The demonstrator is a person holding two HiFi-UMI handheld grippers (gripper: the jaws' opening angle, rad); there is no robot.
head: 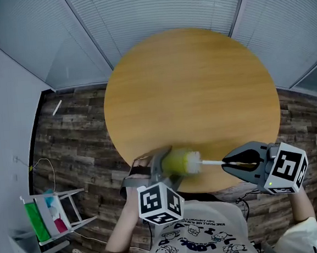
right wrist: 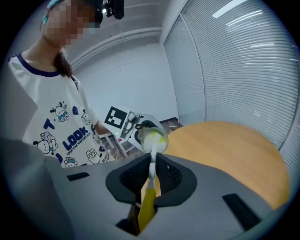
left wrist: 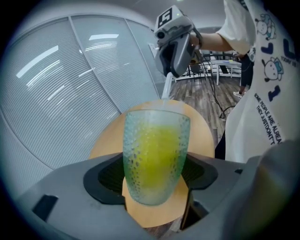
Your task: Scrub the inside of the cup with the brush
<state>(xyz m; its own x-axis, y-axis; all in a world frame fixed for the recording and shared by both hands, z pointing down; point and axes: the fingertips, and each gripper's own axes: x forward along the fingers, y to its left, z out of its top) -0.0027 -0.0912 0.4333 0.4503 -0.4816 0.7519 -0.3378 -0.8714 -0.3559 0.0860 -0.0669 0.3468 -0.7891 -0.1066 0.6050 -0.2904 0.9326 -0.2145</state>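
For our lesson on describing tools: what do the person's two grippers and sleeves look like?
Both the left gripper and the right gripper have smooth grey bodies with dark ribbed pads inside the jaws. Each carries a white cube printed with black square markers. The person wears a white short-sleeved shirt with cartoon prints.

Shows yellow-green tint thru clear dimpled glass cup (left wrist: 156,157). Yellow handle, white stem on thin plastic brush (right wrist: 148,204). Honey-tan on round wooden table (head: 199,92). Grey & blk on left gripper (left wrist: 156,174) & right gripper (right wrist: 151,176). Navy cartoon print on white T-shirt (head: 203,232).
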